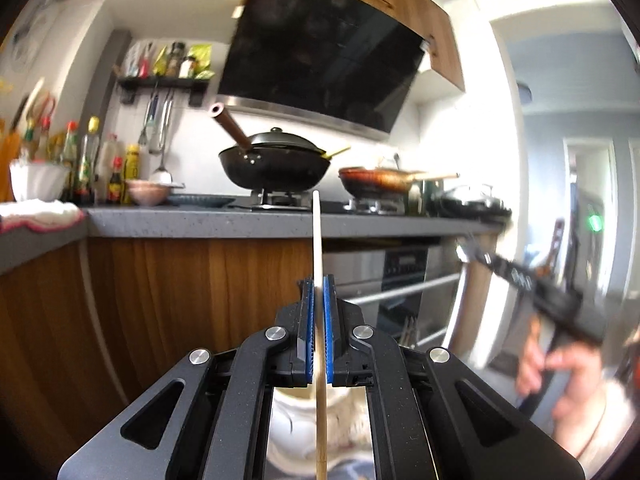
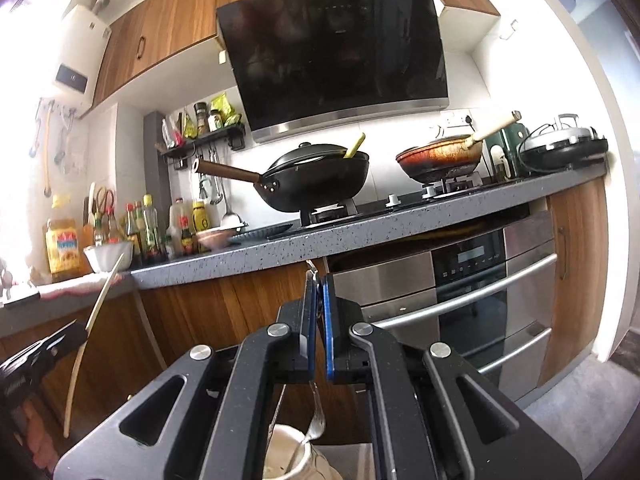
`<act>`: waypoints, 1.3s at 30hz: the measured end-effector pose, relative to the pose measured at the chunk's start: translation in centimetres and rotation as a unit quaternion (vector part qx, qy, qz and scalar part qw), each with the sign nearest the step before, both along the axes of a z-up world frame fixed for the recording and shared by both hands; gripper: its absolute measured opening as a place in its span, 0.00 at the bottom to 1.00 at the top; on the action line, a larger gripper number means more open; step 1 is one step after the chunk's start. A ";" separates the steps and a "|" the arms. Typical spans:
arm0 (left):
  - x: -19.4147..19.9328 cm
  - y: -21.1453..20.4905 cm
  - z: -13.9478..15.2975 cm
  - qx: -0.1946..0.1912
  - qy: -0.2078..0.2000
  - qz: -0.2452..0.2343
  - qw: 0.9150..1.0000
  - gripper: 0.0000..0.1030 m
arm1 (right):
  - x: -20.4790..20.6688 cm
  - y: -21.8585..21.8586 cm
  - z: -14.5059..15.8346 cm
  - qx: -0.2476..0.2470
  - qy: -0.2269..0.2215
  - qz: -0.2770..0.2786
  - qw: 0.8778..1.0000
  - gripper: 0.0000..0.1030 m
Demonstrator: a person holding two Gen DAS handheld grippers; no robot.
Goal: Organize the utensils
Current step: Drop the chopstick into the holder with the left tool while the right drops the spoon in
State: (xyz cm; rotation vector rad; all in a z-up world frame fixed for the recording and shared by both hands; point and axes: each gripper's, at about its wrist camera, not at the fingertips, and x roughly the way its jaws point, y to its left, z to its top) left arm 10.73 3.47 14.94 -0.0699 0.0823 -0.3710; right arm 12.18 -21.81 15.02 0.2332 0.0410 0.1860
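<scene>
Chopstick (image 1: 317, 240) of pale wood stands nearly upright between the blue pads (image 1: 308, 332) of the left gripper (image 1: 318, 292), whose jaws are closed tight on its middle; its upper end reaches the level of the grey countertop (image 1: 180, 222) edge, and its lower end runs down over a cream ceramic holder (image 1: 348, 428) seen between the gripper's arms. The right gripper (image 2: 318, 292) has its jaws pinched on the thin metal handle of a fork (image 2: 316, 412), which hangs tines-down just above the rim of the same cream holder (image 2: 296, 452); another utensil handle already leans inside it. In the right wrist view the left gripper (image 2: 60, 340) shows at the far left with the chopstick (image 2: 90, 332) curving up past it. Behind, a black wok (image 2: 316, 184) with a lid sits on the stove.
</scene>
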 end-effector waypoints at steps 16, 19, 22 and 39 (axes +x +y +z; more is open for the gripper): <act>12.6 0.5 -2.9 -0.067 0.049 -0.013 0.996 0.05 | 2.8 1.8 -3.7 -0.018 0.040 -0.007 0.999 0.03; 13.3 0.4 -3.5 -0.071 0.050 -0.018 0.996 0.05 | 3.0 1.8 -3.8 -0.019 0.042 -0.006 0.999 0.03; 13.3 0.6 -4.2 -0.072 0.053 -0.022 0.996 0.05 | 3.2 2.0 -4.0 -0.023 0.046 -0.005 0.999 0.03; 7.7 2.3 -6.4 -0.057 0.076 -0.029 0.995 0.05 | 4.6 2.6 -5.3 -0.039 0.081 0.009 0.996 0.03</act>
